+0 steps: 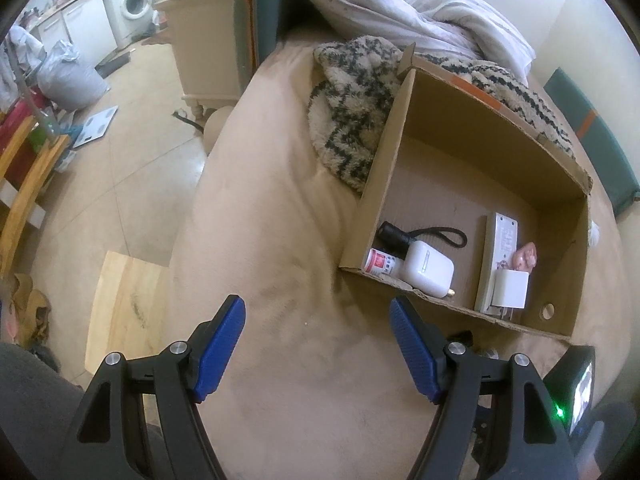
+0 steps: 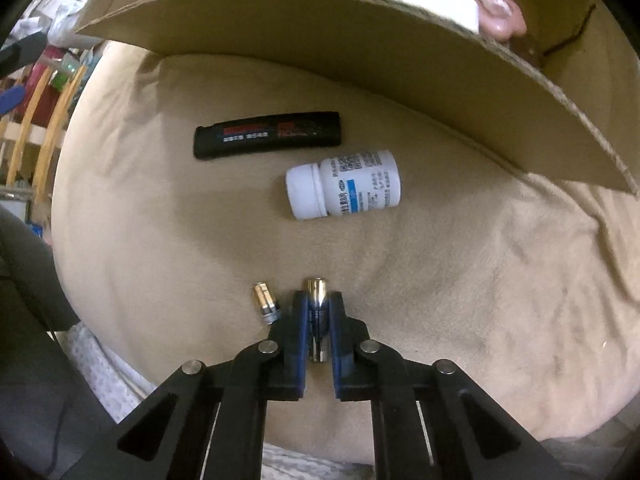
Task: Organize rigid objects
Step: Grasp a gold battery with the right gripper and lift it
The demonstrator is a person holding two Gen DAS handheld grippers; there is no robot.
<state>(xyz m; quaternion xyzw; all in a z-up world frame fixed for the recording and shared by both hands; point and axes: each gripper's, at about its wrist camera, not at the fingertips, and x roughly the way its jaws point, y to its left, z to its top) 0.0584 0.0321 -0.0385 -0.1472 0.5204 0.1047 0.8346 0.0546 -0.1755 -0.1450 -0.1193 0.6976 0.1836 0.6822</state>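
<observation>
Metallic AA battery (image 2: 318, 320) clamped between right gripper (image 2: 319, 308) fingers, long axis running along fingers, gold end pointing forward toward cardboard box (image 2: 360, 64). Second battery (image 2: 265, 302) lies just left on beige cushion (image 2: 480, 280), tilted. Pill bottle (image 2: 343, 185) on side, cap left. Left gripper (image 1: 318, 344) spread wide, holding nothing.

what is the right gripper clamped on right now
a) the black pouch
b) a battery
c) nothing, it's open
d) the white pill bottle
b: in the right wrist view the right gripper is shut on a battery, while the white pill bottle and black pouch lie apart on the beige cushion.
</observation>
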